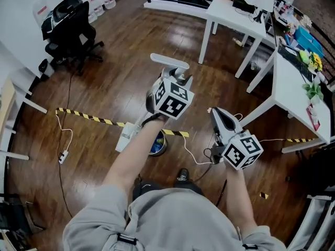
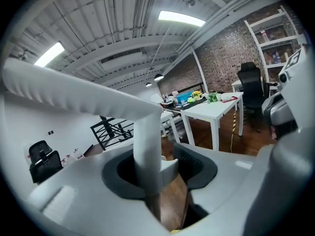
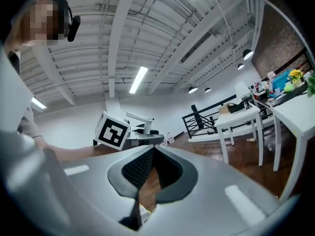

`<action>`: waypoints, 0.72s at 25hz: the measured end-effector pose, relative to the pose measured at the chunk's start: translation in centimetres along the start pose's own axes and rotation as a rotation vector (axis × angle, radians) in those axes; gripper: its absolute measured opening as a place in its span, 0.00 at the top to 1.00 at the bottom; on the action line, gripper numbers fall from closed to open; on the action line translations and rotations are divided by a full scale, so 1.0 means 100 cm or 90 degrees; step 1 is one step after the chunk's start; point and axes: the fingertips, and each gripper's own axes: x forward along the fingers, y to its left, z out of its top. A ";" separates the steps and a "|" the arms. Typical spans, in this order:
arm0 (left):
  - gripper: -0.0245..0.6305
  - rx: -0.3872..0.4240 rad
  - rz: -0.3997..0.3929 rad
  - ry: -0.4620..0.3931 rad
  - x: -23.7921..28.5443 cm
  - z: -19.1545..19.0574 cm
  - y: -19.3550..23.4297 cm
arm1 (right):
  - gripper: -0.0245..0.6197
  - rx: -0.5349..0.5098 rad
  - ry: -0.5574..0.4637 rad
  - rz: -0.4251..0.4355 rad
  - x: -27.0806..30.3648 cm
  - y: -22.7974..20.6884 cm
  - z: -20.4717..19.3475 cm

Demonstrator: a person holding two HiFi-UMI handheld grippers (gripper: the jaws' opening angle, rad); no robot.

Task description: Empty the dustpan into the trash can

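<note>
My left gripper (image 1: 175, 78) is shut on the stem of a white long-handled dustpan. Its T-shaped grip (image 1: 168, 61) sticks out past the jaws. In the left gripper view the stem (image 2: 147, 146) stands upright between the pads of my left gripper (image 2: 160, 173), with the crossbar above. The pan end (image 1: 127, 134) hangs low by my left forearm. Beside it on the floor stands a small round trash can (image 1: 158, 143) with blue contents, partly hidden by the arm. My right gripper (image 1: 214, 112) hovers to the right, shut and empty, and in its own view the right gripper (image 3: 153, 149) shows its pads meeting.
Black-and-yellow tape (image 1: 89, 118) crosses the wooden floor. White tables (image 1: 236, 15) (image 1: 296, 88) stand at the upper right, a black office chair (image 1: 70, 30) at the upper left. A white cable and power strip (image 1: 63, 156) lie on the left. My shoe (image 1: 182, 175) is below the can.
</note>
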 end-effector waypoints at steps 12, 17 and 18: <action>0.69 0.063 -0.111 0.049 0.084 0.013 -0.107 | 0.97 0.011 -0.023 -0.081 -0.058 -0.085 0.025; 0.69 0.057 -0.102 0.043 0.077 0.018 -0.100 | 0.97 0.023 -0.024 -0.067 -0.058 -0.094 0.026; 0.69 0.054 -0.098 0.040 0.072 0.018 -0.093 | 0.97 0.024 -0.022 -0.056 -0.053 -0.091 0.024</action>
